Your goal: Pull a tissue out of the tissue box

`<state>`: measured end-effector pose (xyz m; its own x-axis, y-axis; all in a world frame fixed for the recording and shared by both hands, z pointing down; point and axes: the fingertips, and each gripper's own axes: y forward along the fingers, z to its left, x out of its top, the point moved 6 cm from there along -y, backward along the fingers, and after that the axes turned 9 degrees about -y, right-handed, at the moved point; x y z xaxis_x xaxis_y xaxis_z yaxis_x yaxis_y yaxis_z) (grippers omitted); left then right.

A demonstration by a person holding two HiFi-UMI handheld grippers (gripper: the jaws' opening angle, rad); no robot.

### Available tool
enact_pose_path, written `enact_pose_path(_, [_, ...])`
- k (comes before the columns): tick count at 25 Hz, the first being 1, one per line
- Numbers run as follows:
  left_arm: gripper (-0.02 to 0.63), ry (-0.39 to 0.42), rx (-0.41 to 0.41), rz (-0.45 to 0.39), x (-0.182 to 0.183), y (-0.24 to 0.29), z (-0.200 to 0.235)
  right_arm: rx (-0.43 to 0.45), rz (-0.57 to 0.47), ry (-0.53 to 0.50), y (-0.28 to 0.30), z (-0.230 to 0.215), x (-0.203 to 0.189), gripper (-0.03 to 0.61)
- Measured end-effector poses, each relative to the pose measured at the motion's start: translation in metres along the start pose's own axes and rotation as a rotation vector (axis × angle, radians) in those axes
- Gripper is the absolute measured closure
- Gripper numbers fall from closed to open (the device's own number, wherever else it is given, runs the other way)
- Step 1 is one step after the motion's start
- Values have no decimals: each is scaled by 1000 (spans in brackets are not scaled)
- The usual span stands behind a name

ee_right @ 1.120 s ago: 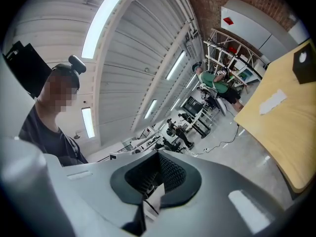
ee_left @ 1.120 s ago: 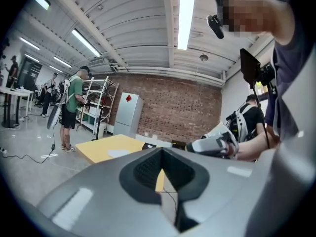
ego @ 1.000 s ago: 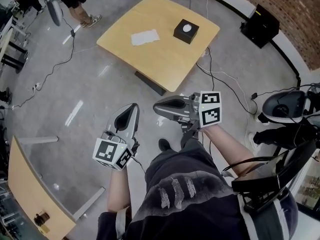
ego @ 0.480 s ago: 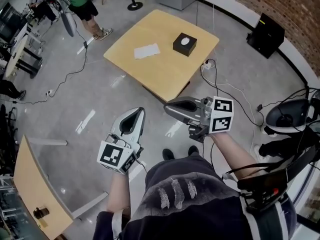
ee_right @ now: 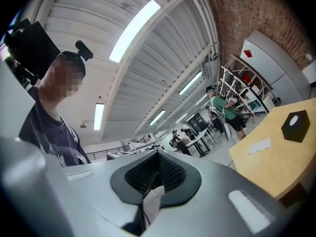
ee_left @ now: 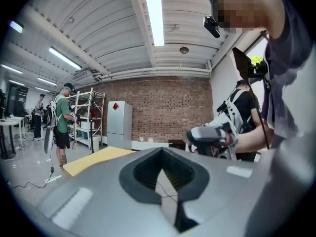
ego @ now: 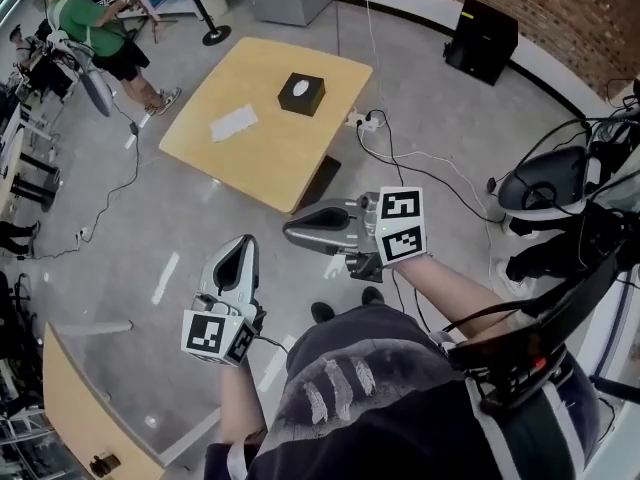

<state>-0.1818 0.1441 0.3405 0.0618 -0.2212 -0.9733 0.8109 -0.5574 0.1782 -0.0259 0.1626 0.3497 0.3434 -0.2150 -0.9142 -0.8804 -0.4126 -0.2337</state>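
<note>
The black tissue box [ego: 300,93] stands on the far part of a wooden table [ego: 275,163], well ahead of both grippers. A white tissue [ego: 233,123] lies flat on the table to the box's left. My left gripper [ego: 240,244] is shut and empty, held over the floor and pointing toward the table. My right gripper [ego: 291,233] is also shut and empty, pointing left at about waist height. In the right gripper view the box [ee_right: 295,126] and the tissue [ee_right: 258,145] show at the right edge. The left gripper view shows its shut gripper [ee_left: 160,153] and the table [ee_left: 96,160].
Cables and a power strip [ego: 366,121] lie on the floor by the table's right corner. A person in a green shirt [ego: 92,30] stands at the far left. A black case [ego: 480,38] sits by the brick wall, another table [ego: 75,398] at lower left, equipment [ego: 545,188] at right.
The head view has swung, so the table and box now sit further left and lower. Both grippers have moved along with the person and stay shut.
</note>
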Motion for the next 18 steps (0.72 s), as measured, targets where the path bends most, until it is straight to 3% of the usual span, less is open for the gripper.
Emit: enact_pose_path(18, [612, 38, 7, 61, 0, 15, -15, -9, -6, 34, -18, -7, -5, 581])
